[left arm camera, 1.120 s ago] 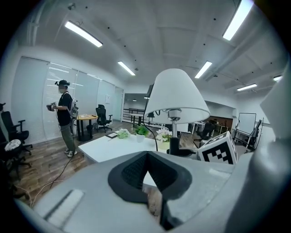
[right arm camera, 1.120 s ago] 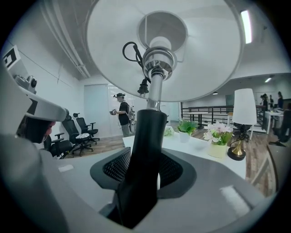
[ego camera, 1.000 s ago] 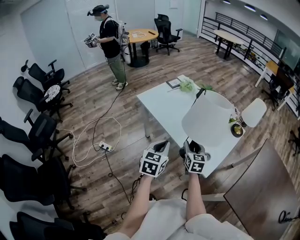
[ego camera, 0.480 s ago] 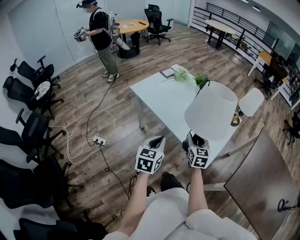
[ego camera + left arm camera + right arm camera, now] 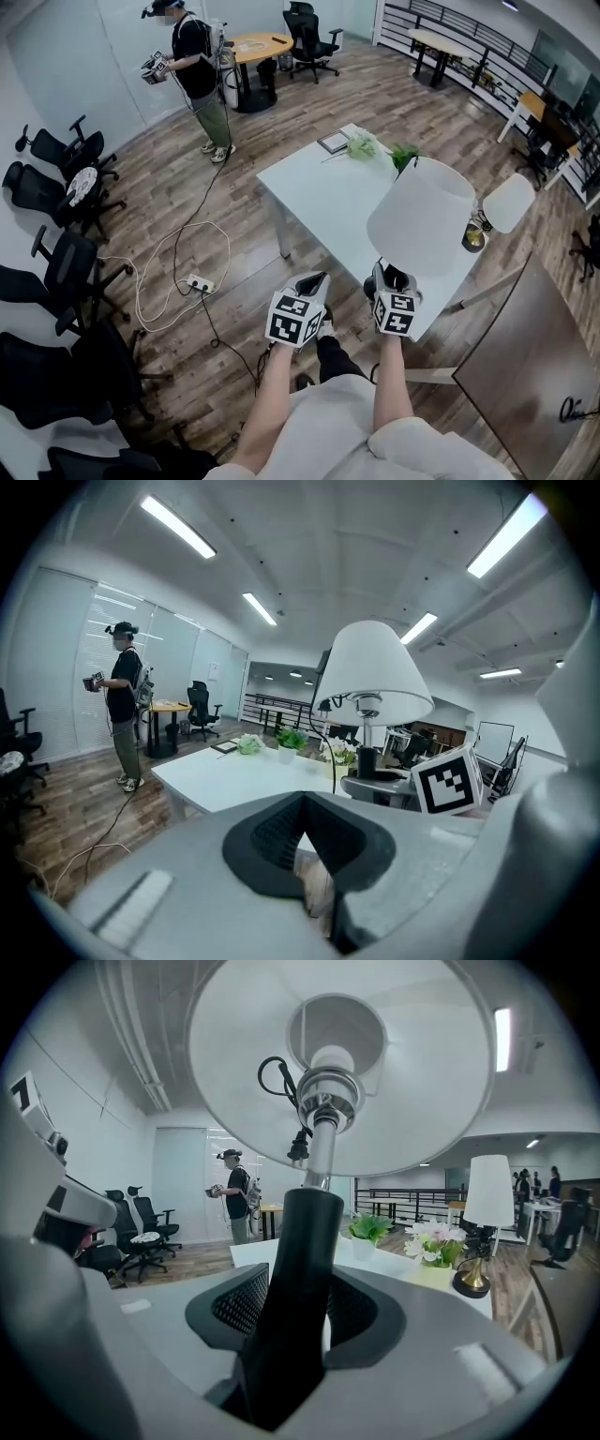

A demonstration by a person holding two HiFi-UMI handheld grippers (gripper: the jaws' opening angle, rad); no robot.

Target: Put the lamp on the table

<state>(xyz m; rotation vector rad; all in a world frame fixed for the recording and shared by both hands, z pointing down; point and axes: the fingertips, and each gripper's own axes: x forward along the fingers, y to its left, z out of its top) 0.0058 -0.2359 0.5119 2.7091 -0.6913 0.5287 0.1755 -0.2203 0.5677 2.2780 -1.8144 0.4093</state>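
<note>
the carrier has edged closer to the white desk (image 5: 319, 202) over the last second. a foot now shows mid-stride between the arms, and the lamp (image 5: 422, 217) is carried as before, upright, its shade over the desk's near corner. it is not down yet, so to my eye the walk is nearly done and the lowering is what remains.

the right tongs (image 5: 393, 281) are clenched on the lamp's dark stem, with the shade overhead. the left tongs (image 5: 313, 281) are pressed together on nothing, held just beside the right.

counting:
- two lamps: the carried one and a second lamp (image 5: 506, 202) with a white shade, standing at the desk's right edge just beyond the carried shade.
- one green plant (image 5: 405, 157), one bunch of pale flowers (image 5: 362, 145) and one notebook (image 5: 334, 142), all at the desk's far end, well apart from the near corner.
- one other person (image 5: 195, 75), standing by the far wall.
- one power strip (image 5: 200, 282), lying on the floor.
- at least five black chairs (image 5: 70, 272), lining the left wall.
</note>
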